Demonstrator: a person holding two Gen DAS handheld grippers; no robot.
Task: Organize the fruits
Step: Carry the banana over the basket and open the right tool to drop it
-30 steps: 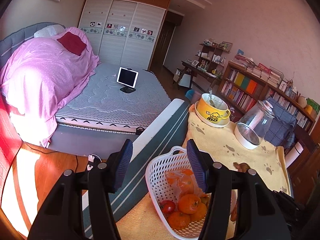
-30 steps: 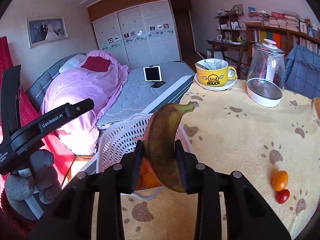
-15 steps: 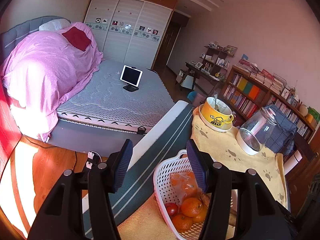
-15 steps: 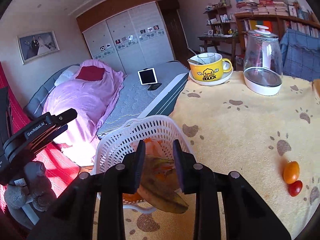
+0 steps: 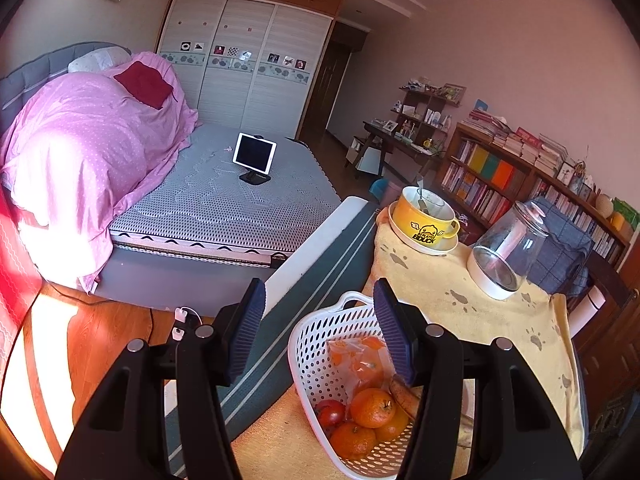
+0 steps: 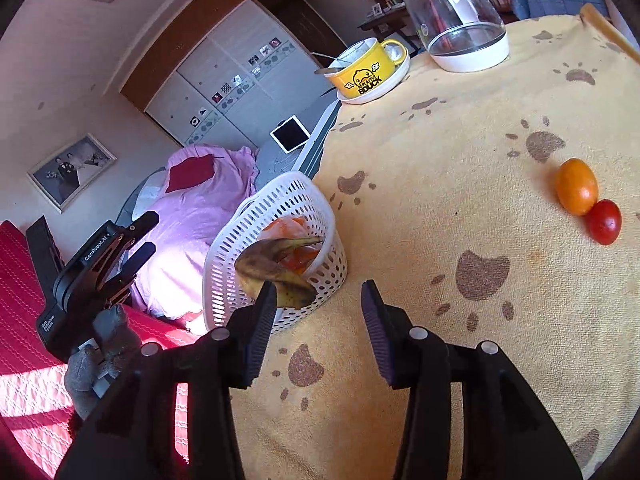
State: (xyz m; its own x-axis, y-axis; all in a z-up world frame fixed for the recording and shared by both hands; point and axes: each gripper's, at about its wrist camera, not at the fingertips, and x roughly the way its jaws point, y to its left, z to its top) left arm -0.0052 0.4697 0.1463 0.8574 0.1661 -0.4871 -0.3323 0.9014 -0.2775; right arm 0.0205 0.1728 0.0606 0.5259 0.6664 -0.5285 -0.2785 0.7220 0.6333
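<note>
At lower left of the frame, the basket [image 6: 276, 256] holds the banana [image 6: 276, 268]; both tools, right tool [image 6: 318, 300] and left tool [image 5: 318, 330], are released, and seemingly two small fruits [image 6: 588, 200] remain on the bench [image 6: 440, 200].

You have two hand-held grippers: the left hand-held gripper [image 5: 318, 328] and the right hand-held gripper [image 6: 319, 322]. You see one white basket [image 6: 320, 216], one banana [image 6: 268, 266], three loose oranges [image 5: 372, 407] beside one red tomato [image 5: 330, 412], one bag of oranges [image 5: 362, 362]. On the table [image 6: 440, 200] lie one orange tomato [image 6: 576, 186] and one red cherry tomato [image 6: 605, 221].
</note>
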